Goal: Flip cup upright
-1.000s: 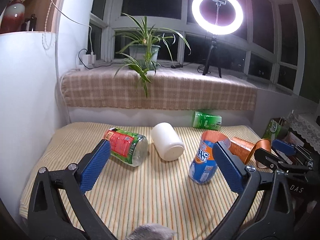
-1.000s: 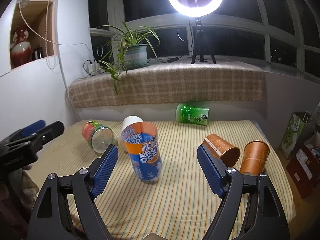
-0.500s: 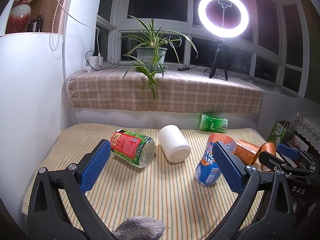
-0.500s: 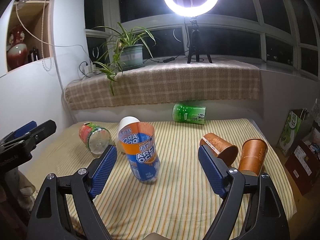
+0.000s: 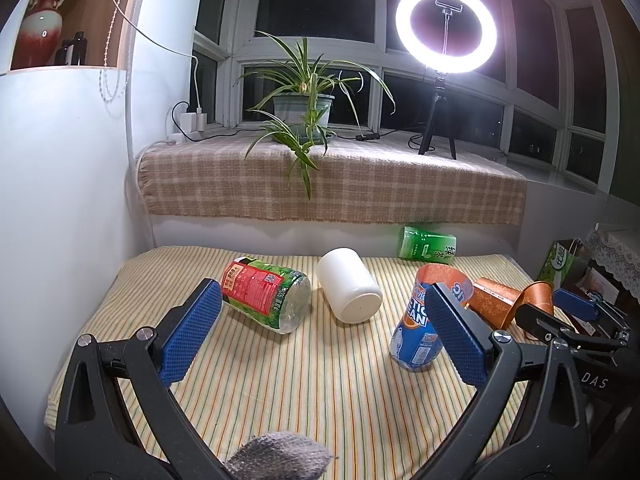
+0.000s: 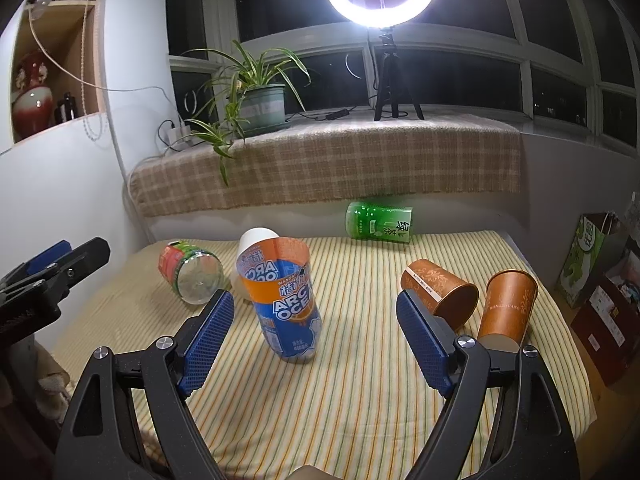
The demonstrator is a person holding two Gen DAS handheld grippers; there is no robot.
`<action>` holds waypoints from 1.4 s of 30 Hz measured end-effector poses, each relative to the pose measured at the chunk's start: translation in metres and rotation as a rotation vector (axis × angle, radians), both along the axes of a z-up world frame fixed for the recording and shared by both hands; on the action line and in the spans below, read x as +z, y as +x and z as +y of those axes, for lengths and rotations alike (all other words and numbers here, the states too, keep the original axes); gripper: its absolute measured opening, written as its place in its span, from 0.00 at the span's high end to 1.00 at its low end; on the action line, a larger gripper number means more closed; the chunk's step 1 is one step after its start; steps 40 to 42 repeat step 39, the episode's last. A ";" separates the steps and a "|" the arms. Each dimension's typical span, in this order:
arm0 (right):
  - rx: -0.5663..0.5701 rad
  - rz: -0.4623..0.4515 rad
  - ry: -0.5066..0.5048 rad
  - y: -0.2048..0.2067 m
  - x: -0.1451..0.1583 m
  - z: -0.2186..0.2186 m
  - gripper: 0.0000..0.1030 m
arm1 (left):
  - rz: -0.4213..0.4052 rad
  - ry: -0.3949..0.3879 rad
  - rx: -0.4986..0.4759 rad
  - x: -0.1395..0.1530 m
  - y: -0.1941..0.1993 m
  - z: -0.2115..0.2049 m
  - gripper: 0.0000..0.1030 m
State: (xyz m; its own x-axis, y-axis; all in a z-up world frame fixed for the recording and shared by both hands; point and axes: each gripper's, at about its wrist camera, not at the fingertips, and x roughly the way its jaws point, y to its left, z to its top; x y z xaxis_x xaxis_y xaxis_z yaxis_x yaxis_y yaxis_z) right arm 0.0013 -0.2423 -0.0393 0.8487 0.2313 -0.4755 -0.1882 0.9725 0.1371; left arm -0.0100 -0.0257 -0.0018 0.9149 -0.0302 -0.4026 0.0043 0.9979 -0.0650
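- Blue-orange cup (image 6: 286, 304), lettered "ARCTIC OCEAN", upright mid striped cloth (image 6: 360, 392), untouched.
- Right gripper (image 6: 316, 344) agape, framing it; left gripper (image 5: 320, 332) likewise agape.
- Nearby, toppled: white cup (image 5: 348, 290), red-green cup (image 5: 266, 294), green cup (image 6: 378, 227).

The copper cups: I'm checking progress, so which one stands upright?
The right-hand copper cup stands upright, mouth up; its twin lies tipped over beside it.

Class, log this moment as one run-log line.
left gripper: open | right gripper: open | blue-orange plastic cup: upright | white cylindrical cup: lying
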 end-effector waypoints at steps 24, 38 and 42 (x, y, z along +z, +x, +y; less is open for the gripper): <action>0.003 0.024 0.017 0.004 -0.005 -0.002 0.19 | 0.002 0.004 0.005 -0.003 0.000 0.004 0.00; 0.006 0.036 0.020 0.008 -0.007 0.000 0.19 | 0.000 0.005 0.006 -0.005 0.002 0.006 0.00; 0.008 0.040 0.022 0.008 -0.008 0.000 0.19 | 0.000 0.006 0.006 -0.005 0.003 0.007 0.00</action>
